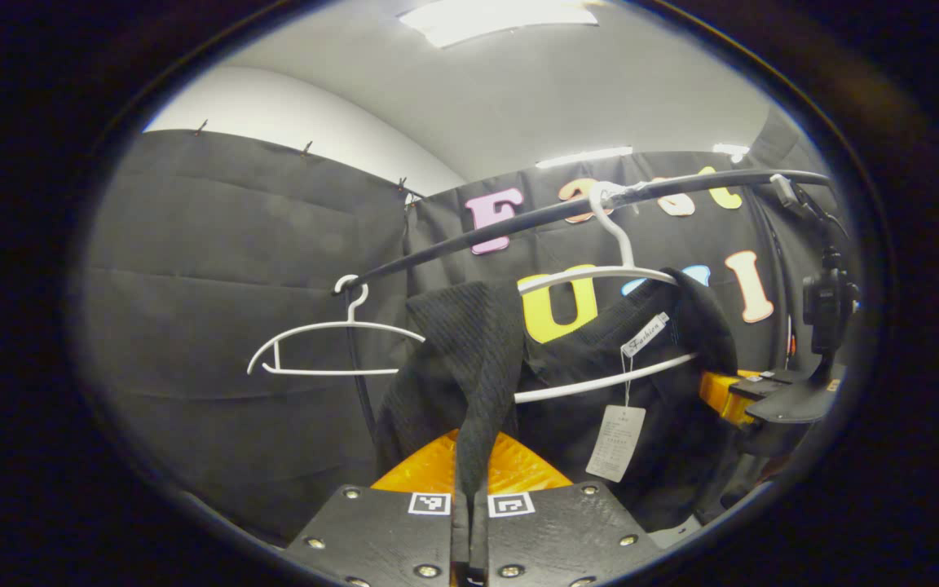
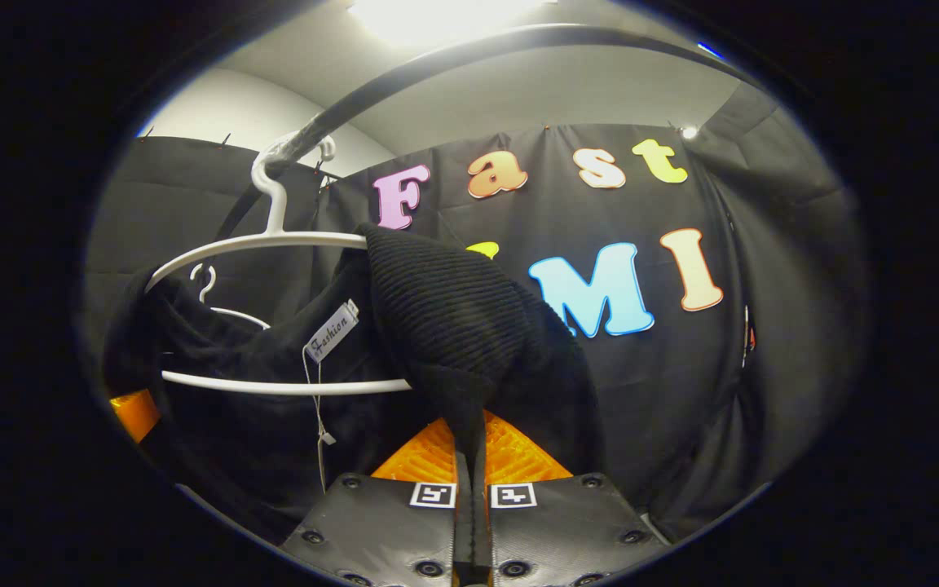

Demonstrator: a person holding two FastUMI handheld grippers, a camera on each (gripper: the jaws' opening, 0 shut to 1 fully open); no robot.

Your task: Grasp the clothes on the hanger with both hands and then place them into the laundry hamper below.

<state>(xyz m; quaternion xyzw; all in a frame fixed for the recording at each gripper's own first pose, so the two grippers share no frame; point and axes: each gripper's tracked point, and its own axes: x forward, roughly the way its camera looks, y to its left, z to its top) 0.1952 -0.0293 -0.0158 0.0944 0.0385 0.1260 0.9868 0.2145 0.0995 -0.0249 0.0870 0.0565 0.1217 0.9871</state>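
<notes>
A black knit garment (image 1: 469,350) hangs on a white hanger (image 1: 600,273) from a dark rail (image 1: 518,220). My left gripper (image 1: 469,497) is shut on the garment's near shoulder, a fold of cloth pinched between its fingers. In the right gripper view the same garment (image 2: 453,318) drapes over the white hanger (image 2: 266,240), and my right gripper (image 2: 471,489) is shut on the other shoulder's fabric. A paper tag (image 1: 616,444) dangles from the collar label (image 2: 331,330). The right gripper's body (image 1: 771,395) shows at the far side in the left gripper view.
An empty white hanger (image 1: 323,342) hangs further along the rail, also seen as the empty hanger (image 2: 221,306) behind the garment. Black cloth walls surround the space. A camera mount (image 1: 828,302) stands at the rail's right end.
</notes>
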